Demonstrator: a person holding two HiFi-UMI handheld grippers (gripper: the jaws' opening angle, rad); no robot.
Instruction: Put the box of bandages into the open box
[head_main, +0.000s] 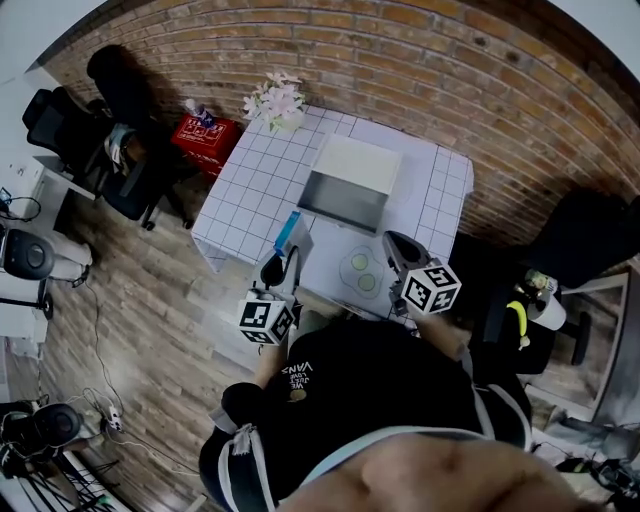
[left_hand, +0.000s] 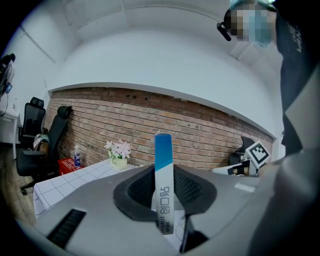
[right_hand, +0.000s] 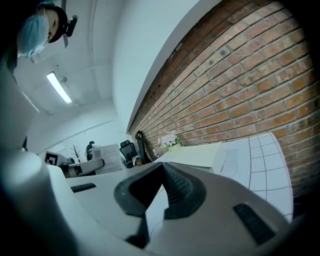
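Observation:
The box of bandages (head_main: 291, 232) is a flat pack, blue at one end and white with print at the other. My left gripper (head_main: 284, 256) is shut on it and holds it above the table's near left corner. In the left gripper view the box of bandages (left_hand: 163, 160) stands upright between the pads of the left gripper (left_hand: 165, 186), blue end up. The open box (head_main: 350, 185) sits in the middle of the table, with its pale lid (head_main: 358, 158) folded back towards the wall. My right gripper (head_main: 393, 242) hovers by the near right of the table, shut and empty; its tips meet in the right gripper view (right_hand: 162, 166).
The table (head_main: 255, 190) has a white grid cloth. A vase of flowers (head_main: 278, 100) stands at its far left corner. A pale round dish (head_main: 362, 270) lies near the front edge. A red crate (head_main: 207, 135) and office chairs (head_main: 125, 160) stand to the left. A brick wall runs behind.

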